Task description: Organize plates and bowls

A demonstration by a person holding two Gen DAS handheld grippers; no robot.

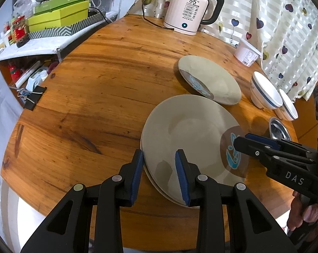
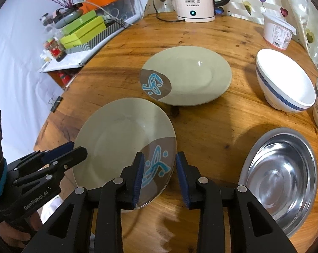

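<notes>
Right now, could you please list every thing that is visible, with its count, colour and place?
plates: three, grey-green, two stacked near, one behind
white bowls: two, blue band, right side
steel bowl: one, silver, near right
kettle: one, white, far edge
tub: one, white, far right
table: one, brown wood
boxes: several, green, side shelf
left gripper: black, blue pads, astride stack's rim
right gripper: same, astride opposite rim

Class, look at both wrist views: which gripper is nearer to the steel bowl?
Right. The right gripper hovers over the stacked plates' patterned edge, beside the steel bowl; the left gripper is at the plates' opposite rim.
</notes>
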